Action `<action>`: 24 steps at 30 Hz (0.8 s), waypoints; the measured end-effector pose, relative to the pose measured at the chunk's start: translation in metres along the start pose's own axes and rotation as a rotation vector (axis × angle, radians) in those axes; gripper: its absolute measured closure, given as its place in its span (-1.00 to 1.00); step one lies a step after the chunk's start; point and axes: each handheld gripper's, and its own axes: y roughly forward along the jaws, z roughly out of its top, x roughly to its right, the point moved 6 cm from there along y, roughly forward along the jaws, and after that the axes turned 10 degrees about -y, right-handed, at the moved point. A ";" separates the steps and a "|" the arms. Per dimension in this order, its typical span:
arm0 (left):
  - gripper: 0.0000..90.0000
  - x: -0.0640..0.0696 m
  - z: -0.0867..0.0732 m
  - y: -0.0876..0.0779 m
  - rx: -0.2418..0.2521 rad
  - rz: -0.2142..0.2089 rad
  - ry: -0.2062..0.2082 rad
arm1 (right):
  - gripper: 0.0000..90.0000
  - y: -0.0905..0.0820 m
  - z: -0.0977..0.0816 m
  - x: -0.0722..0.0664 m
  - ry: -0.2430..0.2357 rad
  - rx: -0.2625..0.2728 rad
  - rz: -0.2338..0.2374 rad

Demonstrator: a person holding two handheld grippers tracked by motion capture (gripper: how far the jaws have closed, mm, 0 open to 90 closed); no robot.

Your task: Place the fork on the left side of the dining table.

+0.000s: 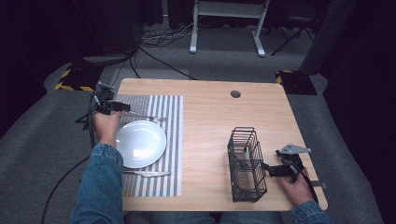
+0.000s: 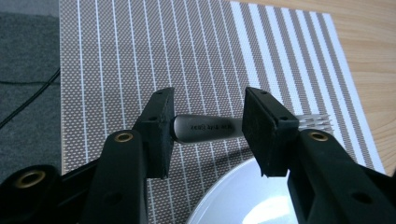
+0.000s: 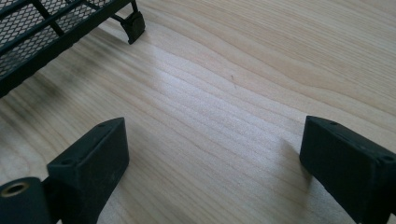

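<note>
Left gripper [image 2: 208, 126] at a fork [image 2: 219, 127] on the striped placemat [image 2: 196, 51]; right gripper [image 3: 210, 163] wide beside the basket.

The left gripper's 2 jaws sit on either side of the fork's handle, which lies on the placemat just beyond the white plate [image 1: 140, 143]; whether they touch it I cannot tell. A knife [image 1: 148, 173] lies near the plate's front edge. The right gripper stands wide and empty over bare desk [image 3: 243, 70], next to the black wire basket [image 1: 246, 164].
</note>
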 end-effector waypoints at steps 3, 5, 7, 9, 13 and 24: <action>0.19 -0.002 -0.001 0.003 -0.014 0.009 -0.014 | -0.82 0.000 0.000 0.000 0.000 0.000 0.000; 0.19 -0.003 -0.001 0.004 -0.017 0.013 -0.012 | -0.82 0.000 0.000 0.000 0.000 0.000 0.000; 0.18 -0.003 -0.001 0.005 -0.015 0.005 -0.016 | -0.82 0.000 0.000 0.000 0.000 0.000 0.000; 0.17 -0.002 0.000 0.006 -0.014 -0.002 -0.021 | -0.82 0.000 0.000 0.000 0.000 0.000 0.000; 0.17 -0.003 0.000 0.012 -0.027 -0.001 -0.022 | -0.82 0.000 0.000 0.000 0.000 0.000 0.000; 0.17 -0.002 -0.007 0.017 -0.054 -0.020 -0.036 | -0.82 0.000 0.000 0.000 0.000 0.000 -0.001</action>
